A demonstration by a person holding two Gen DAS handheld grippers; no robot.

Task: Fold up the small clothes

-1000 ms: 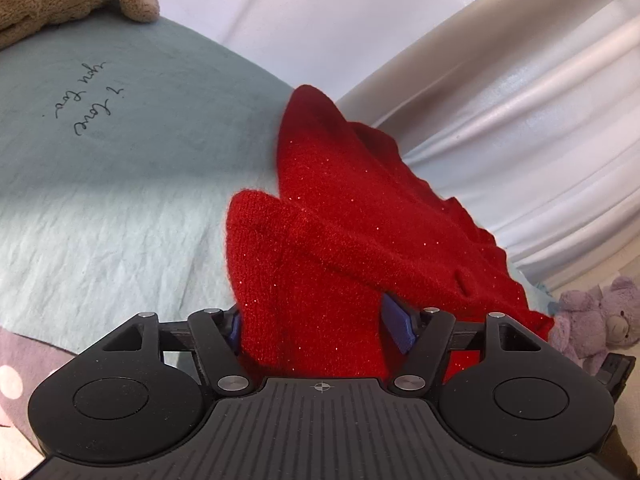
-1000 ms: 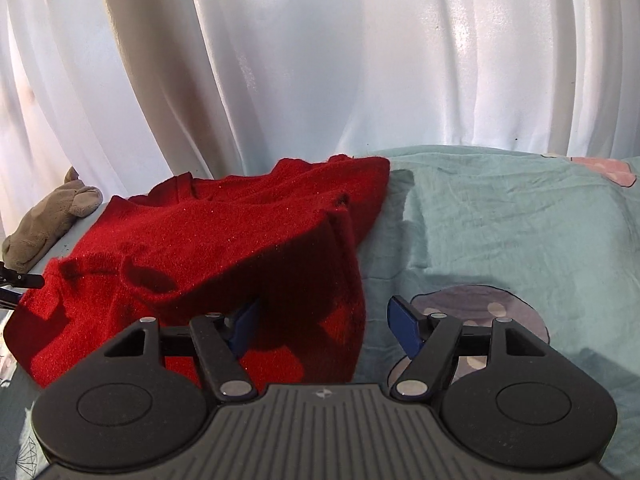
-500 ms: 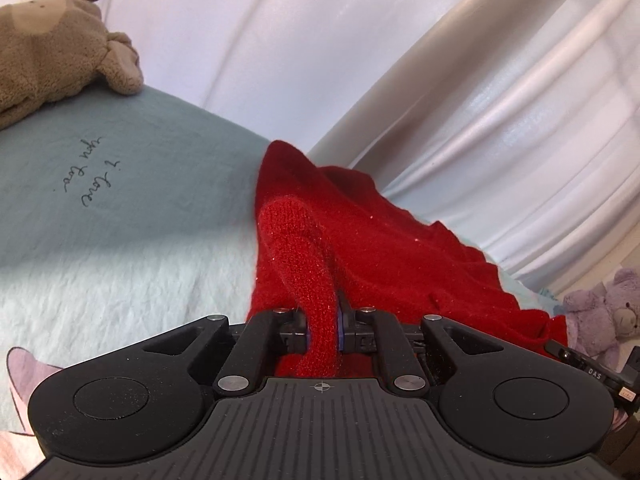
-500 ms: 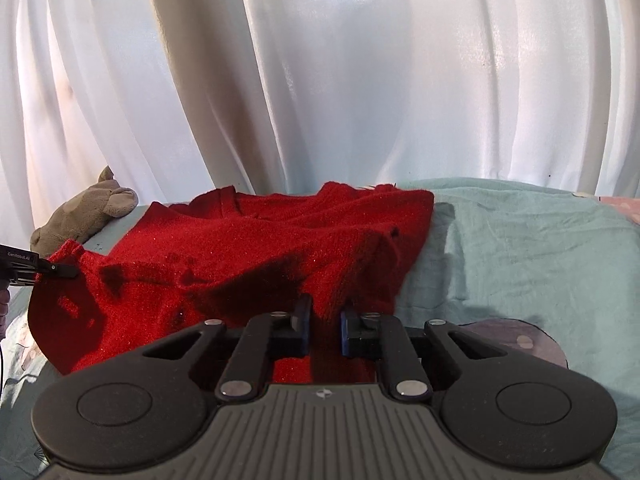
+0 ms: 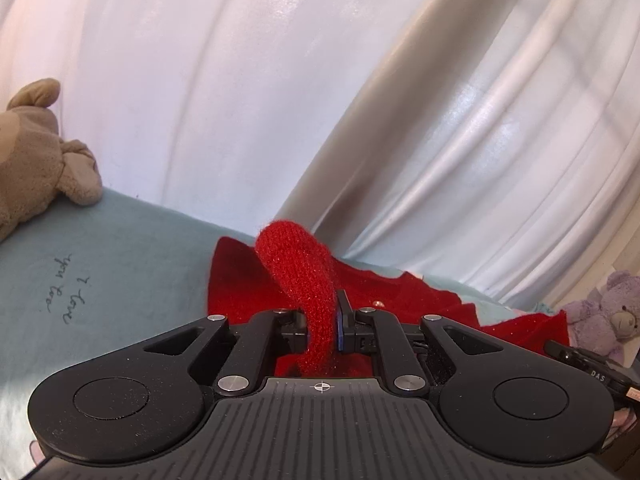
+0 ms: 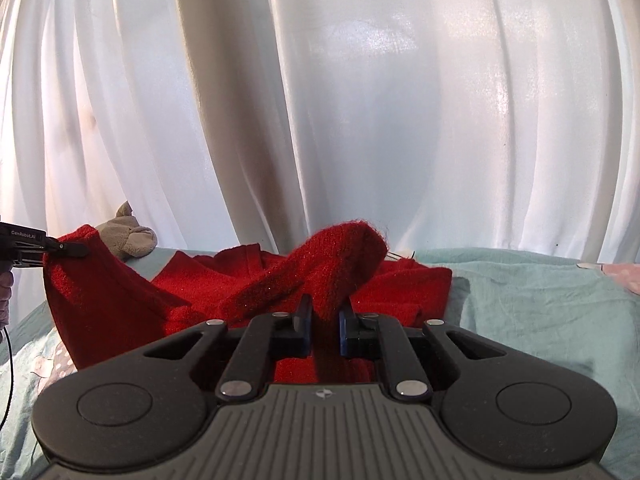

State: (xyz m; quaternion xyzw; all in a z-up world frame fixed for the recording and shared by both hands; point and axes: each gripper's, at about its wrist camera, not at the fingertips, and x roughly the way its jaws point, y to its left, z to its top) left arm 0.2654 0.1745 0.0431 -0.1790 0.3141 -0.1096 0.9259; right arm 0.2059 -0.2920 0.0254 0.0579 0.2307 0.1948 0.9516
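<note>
Both grippers have closed and risen since a second ago, when their fingers stood wide apart around the red knit garment [image 6: 240,280]; each now lifts a pinched fold clear of the bed. Most of the garment lies rumpled on the pale green bedsheet [image 6: 540,300], close to the white curtain [image 6: 360,100]. Left gripper [image 5: 324,328]: fingers narrow, clamped on a raised loop of red knit that arches above them. Right gripper [image 6: 324,328]: fingers likewise pressed onto a raised fold. A handwritten line [image 5: 66,288] marks the sheet to the left. A tan plush toy [image 5: 36,152] rests at the sheet's far left edge; a purple teddy bear [image 5: 608,308] sits at the far right. In both views the lifted folds screen the garment's middle.
</note>
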